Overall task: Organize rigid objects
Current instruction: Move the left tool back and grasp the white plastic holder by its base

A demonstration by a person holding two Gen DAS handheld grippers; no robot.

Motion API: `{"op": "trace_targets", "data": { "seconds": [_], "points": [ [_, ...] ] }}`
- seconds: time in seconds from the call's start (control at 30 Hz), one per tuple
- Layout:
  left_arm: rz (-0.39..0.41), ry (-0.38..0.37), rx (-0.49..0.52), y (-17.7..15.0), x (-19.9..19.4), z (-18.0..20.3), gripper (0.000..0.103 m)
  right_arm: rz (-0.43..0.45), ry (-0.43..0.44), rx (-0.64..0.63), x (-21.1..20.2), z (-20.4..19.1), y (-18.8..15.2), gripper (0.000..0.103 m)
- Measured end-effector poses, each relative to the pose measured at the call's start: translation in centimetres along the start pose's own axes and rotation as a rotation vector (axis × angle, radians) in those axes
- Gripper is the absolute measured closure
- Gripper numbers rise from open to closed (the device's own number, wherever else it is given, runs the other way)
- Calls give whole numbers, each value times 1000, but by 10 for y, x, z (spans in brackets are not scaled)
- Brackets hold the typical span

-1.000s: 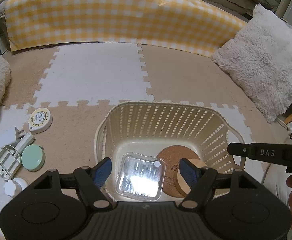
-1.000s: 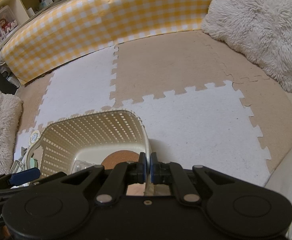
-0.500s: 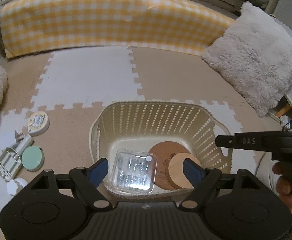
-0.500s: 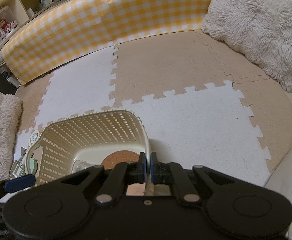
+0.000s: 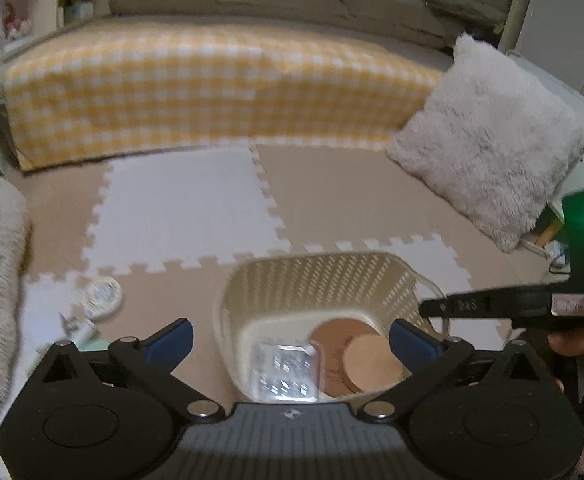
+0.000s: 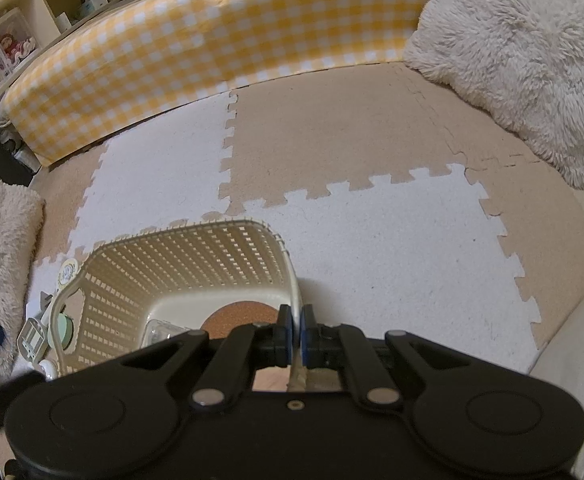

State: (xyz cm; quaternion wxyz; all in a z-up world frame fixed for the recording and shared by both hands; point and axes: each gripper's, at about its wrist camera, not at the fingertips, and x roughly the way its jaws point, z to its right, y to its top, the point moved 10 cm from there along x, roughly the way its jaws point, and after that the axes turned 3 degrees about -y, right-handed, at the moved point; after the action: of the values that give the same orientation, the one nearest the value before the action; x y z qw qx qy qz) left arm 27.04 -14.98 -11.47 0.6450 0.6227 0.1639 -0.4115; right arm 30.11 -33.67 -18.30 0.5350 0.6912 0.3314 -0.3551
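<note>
A cream lattice basket (image 5: 324,280) sits on the foam floor mat (image 5: 179,208), its right wall pinched between the closed jaws of the right gripper (image 6: 296,330). The left gripper (image 5: 292,338) hangs above the basket with its blue-tipped jaws spread wide and holding nothing. Inside lie a clear plastic case (image 5: 287,368) and, at its 3 o'clock, two cork coasters (image 5: 366,356), while a round white tin (image 5: 101,292) and other small items rest on the mat at the basket's 9 o'clock.
</note>
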Motion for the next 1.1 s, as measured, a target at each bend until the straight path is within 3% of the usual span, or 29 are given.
{"op": "trace_targets", "data": {
  "seconds": [0.3, 0.47, 0.6, 0.87, 0.9, 0.97, 1.1],
  "points": [
    [70, 52, -21, 22, -21, -57, 0, -1, 1, 0, 0, 0, 0, 98],
    [63, 96, -52, 25, -21, -99, 0, -1, 1, 0, 0, 0, 0, 98],
    [-9, 137, -80, 17, -11, -134, 0, -1, 1, 0, 0, 0, 0, 98],
    [-172, 146, -91, -14, 10, -180, 1, -1, 0, -1, 0, 0, 0, 98],
    [-189, 154, -98, -17, 13, -186, 3, -1, -1, -2, 0, 0, 0, 98],
    [-221, 173, -105, -23, 19, -196, 18, -1, -2, -3, 0, 0, 0, 98],
    [-293, 195, -68, -35, 33, -205, 28, -1, -2, -4, 0, 0, 0, 98]
  ]
}}
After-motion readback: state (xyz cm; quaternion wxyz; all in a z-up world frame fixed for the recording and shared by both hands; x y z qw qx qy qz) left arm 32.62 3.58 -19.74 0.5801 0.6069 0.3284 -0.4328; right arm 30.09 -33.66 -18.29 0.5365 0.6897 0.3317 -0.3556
